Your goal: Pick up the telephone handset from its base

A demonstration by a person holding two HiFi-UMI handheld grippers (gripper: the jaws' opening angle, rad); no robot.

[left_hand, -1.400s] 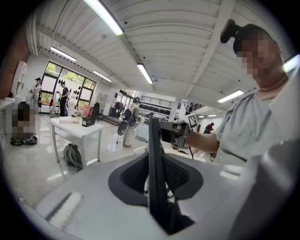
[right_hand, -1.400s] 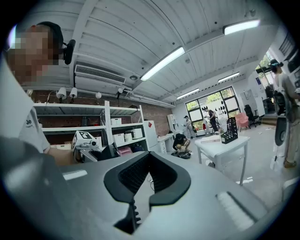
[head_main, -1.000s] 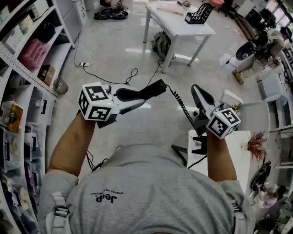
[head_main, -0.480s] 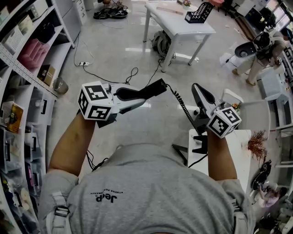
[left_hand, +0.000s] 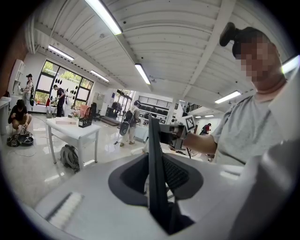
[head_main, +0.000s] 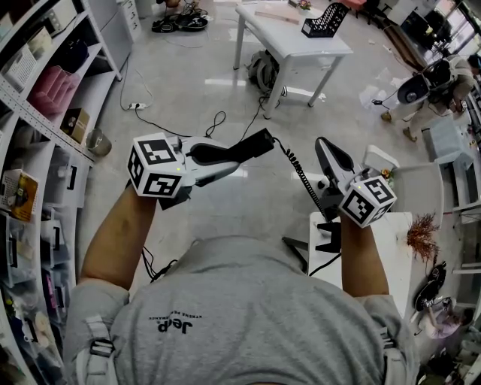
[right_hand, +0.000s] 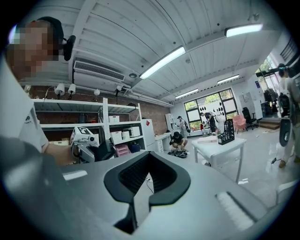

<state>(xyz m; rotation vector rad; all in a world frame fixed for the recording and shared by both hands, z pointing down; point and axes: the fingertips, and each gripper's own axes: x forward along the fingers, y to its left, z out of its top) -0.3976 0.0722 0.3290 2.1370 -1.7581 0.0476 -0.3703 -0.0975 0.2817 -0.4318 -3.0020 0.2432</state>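
Note:
In the head view my left gripper (head_main: 225, 154) is shut on the black telephone handset (head_main: 248, 145) and holds it in the air above the floor, pointing right. The handset's coiled cord (head_main: 301, 180) hangs from its far end down toward the small white table (head_main: 394, 237), where a black object (head_main: 328, 239) lies half hidden under my right forearm. In the left gripper view the handset (left_hand: 157, 173) stands edge-on between the jaws. My right gripper (head_main: 328, 154) hovers beside the cord, shut with nothing in it (right_hand: 140, 197).
Storage shelves (head_main: 45, 98) line the left side. A white table (head_main: 293, 37) with a black basket (head_main: 325, 21) stands further off, a backpack (head_main: 263, 71) under it. Cables (head_main: 188, 124) trail over the floor. People (head_main: 428, 75) move at the far right.
Both grippers and the handset have kept still. Only a person at the far right of the room has shifted.

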